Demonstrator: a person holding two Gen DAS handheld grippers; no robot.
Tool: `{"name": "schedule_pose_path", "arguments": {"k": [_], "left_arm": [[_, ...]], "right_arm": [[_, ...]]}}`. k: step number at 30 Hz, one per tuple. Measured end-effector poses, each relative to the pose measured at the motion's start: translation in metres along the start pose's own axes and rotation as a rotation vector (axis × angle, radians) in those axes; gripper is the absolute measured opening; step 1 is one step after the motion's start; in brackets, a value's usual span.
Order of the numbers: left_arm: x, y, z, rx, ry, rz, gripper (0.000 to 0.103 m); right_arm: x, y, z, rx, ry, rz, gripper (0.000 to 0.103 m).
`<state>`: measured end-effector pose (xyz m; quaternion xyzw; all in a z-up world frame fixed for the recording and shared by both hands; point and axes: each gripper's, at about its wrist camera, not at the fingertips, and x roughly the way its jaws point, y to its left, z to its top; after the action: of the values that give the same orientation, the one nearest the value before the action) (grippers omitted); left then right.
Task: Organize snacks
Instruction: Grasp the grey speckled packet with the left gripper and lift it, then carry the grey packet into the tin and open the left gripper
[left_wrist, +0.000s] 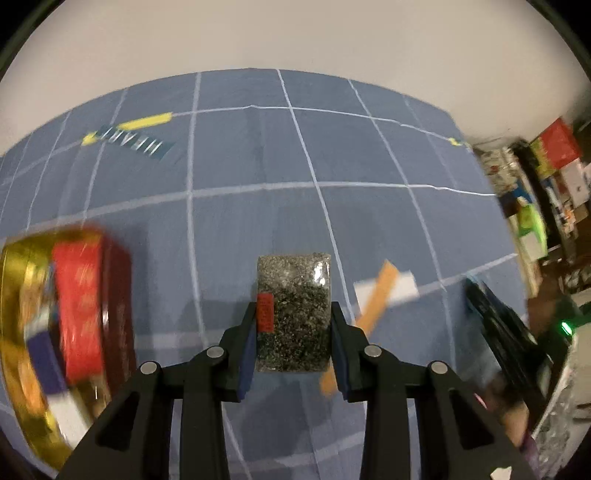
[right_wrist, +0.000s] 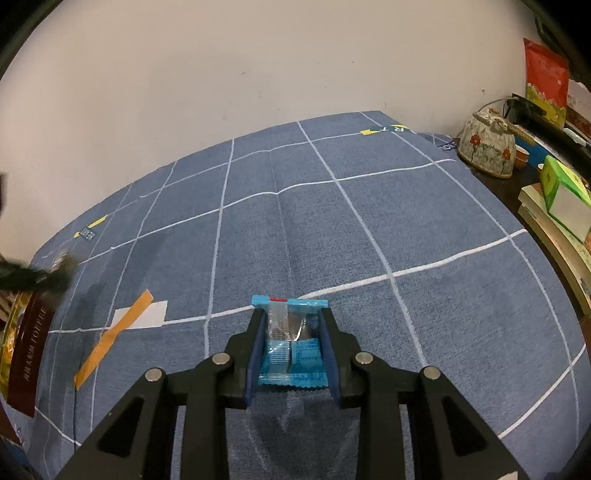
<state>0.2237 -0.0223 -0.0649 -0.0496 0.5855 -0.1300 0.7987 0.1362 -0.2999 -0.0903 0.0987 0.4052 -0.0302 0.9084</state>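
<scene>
My left gripper is shut on a clear packet of dark speckled snack with a small red label, held above the blue checked cloth. A red and gold snack tin lies at the left, blurred. My right gripper is shut on a light blue snack packet just above the cloth. The tin's dark red side shows at the left edge of the right wrist view, with the blurred left gripper above it.
A white paper with orange tape lies on the cloth; it also shows in the left wrist view. At the right stand a flowered pot, a green box and a red bag. A white wall is behind.
</scene>
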Motion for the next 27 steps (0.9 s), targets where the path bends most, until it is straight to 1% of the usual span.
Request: {"name": "schedule_pose_path", "arguments": {"k": [3, 4, 6, 10, 12, 18, 23, 27], "left_arm": [[-0.025, 0.005, -0.028, -0.016, -0.017, -0.016, 0.031], [-0.031, 0.0, -0.037, -0.017, -0.032, -0.007, 0.031], [-0.047, 0.003, -0.052, -0.02, -0.061, 0.022, 0.031], [-0.074, 0.018, -0.081, -0.051, -0.091, 0.042, 0.031], [-0.085, 0.026, -0.093, -0.066, -0.11, 0.071, 0.031], [-0.11, 0.05, -0.115, -0.085, -0.156, 0.129, 0.031], [-0.123, 0.067, -0.124, -0.091, -0.21, 0.21, 0.031], [-0.13, 0.086, -0.129, -0.115, -0.227, 0.228, 0.031]], "right_arm": [[0.0, 0.001, 0.0, -0.007, 0.001, -0.009, 0.029], [0.0, 0.002, 0.0, -0.009, 0.001, -0.011, 0.029], [0.0, 0.002, 0.0, -0.009, 0.001, -0.012, 0.029], [0.0, 0.004, 0.0, -0.017, 0.003, -0.021, 0.029], [0.0, 0.005, 0.0, -0.026, 0.004, -0.032, 0.029], [0.001, 0.012, 0.0, -0.06, 0.009, -0.073, 0.029], [0.002, 0.017, -0.001, -0.09, 0.013, -0.11, 0.029], [0.003, 0.02, -0.001, -0.107, 0.017, -0.13, 0.029]]}}
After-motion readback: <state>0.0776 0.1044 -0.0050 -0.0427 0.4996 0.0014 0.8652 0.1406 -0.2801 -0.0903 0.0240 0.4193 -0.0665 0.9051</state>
